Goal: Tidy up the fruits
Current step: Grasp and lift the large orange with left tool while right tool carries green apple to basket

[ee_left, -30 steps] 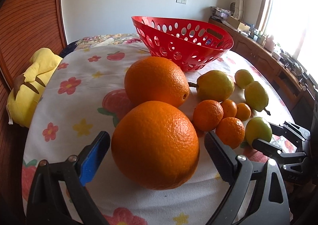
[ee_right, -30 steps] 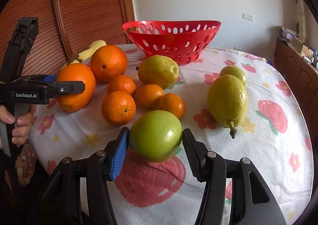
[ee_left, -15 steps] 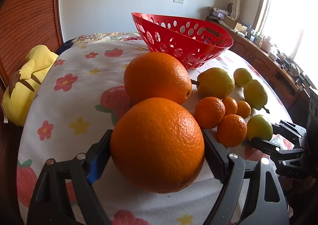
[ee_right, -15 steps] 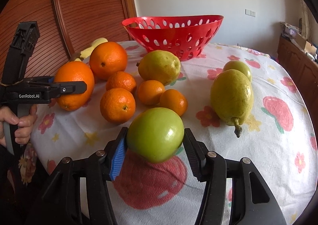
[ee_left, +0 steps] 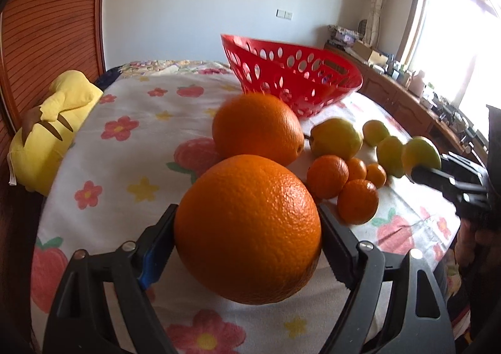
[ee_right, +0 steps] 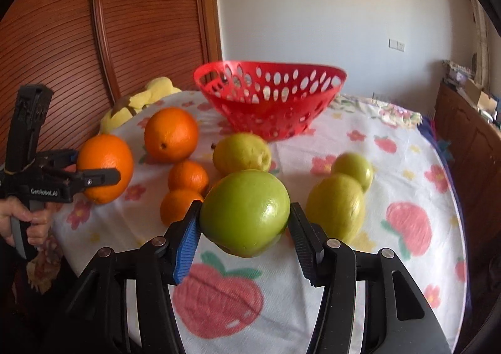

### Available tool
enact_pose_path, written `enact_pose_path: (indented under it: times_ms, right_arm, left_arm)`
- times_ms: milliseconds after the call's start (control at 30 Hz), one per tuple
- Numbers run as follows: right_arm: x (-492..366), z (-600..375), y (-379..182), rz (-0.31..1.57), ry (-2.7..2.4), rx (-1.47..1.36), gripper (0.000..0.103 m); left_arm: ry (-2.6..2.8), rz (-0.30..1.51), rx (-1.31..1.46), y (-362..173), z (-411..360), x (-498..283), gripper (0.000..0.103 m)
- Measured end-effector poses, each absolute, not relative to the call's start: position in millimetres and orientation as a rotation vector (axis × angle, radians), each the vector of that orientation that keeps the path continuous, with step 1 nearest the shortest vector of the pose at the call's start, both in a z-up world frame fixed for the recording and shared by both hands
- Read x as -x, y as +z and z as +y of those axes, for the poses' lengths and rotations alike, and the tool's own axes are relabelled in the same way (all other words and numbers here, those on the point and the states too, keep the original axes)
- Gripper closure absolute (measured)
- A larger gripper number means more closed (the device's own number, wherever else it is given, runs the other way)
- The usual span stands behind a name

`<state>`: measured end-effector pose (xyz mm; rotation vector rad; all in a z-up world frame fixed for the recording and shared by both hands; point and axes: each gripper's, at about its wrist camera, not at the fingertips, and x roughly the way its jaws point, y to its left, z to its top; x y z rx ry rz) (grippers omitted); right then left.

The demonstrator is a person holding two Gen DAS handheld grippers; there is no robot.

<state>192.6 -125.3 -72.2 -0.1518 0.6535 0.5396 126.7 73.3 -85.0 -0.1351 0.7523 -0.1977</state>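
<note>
Between the left gripper (ee_left: pixel 247 238) pads, seen from the left wrist, a large orange (ee_left: pixel 247 228) is clamped, the red basket (ee_left: pixel 291 78) well beyond on the floral tablecloth (ee_left: pixel 131 141). From the right wrist, the right gripper (ee_right: pixel 244 228) pinches a green apple (ee_right: pixel 245 211), raised off the cloth.

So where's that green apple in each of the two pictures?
Left wrist view: green apple at the far right edge, held in the right fingers.
Right wrist view: apple low in the centre, between the fingers.
Shared landmark: the red basket behind the fruit.
</note>
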Motion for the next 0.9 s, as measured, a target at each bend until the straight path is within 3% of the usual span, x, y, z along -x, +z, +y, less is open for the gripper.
enact_pose_path:
  times_ms: [433,900]
  right_arm:
    - [-265.2,-96.7,-20.8,0.582,0.565,0.220,0.047]
    - [-341.5,-56.8,-39.0,0.688,0.575,0.296,0.047]
  left_arm:
    - [-0.207,0.636,0.122,-41.0,93.1,-147.5,0.020]
    - [-0.242,0.592,0.108,-20.0,89.1,-192.1,0.020]
